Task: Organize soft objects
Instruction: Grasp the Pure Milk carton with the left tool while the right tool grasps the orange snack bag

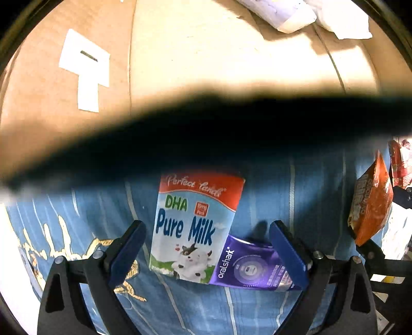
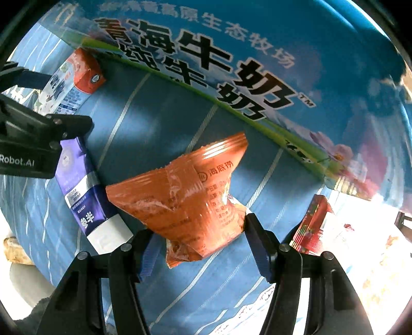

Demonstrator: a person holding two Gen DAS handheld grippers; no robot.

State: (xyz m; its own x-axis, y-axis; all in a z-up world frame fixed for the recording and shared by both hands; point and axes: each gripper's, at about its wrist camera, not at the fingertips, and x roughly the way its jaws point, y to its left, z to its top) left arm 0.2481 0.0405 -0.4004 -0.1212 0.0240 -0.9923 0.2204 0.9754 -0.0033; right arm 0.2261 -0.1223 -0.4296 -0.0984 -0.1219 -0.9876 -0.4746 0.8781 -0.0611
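Observation:
My right gripper (image 2: 203, 244) is shut on an orange snack packet (image 2: 185, 195) and holds it above the blue striped cloth (image 2: 154, 116); the packet also shows in the left wrist view (image 1: 370, 203). My left gripper (image 1: 208, 250) is open, its fingers either side of a Pure Milk carton (image 1: 193, 226) and a purple oralshark box (image 1: 255, 265) lying on the cloth (image 1: 309, 185). The carton (image 2: 74, 82), the purple box (image 2: 85, 185) and the left gripper (image 2: 64, 128) also show in the right wrist view.
A big blue milk carton box (image 2: 231, 51) stands behind the cloth. Its dark rim (image 1: 231, 134) crosses the left wrist view, with its cardboard inside (image 1: 206, 51) holding white soft packs (image 1: 296, 13). A red packet (image 2: 311, 226) lies at the cloth's right edge.

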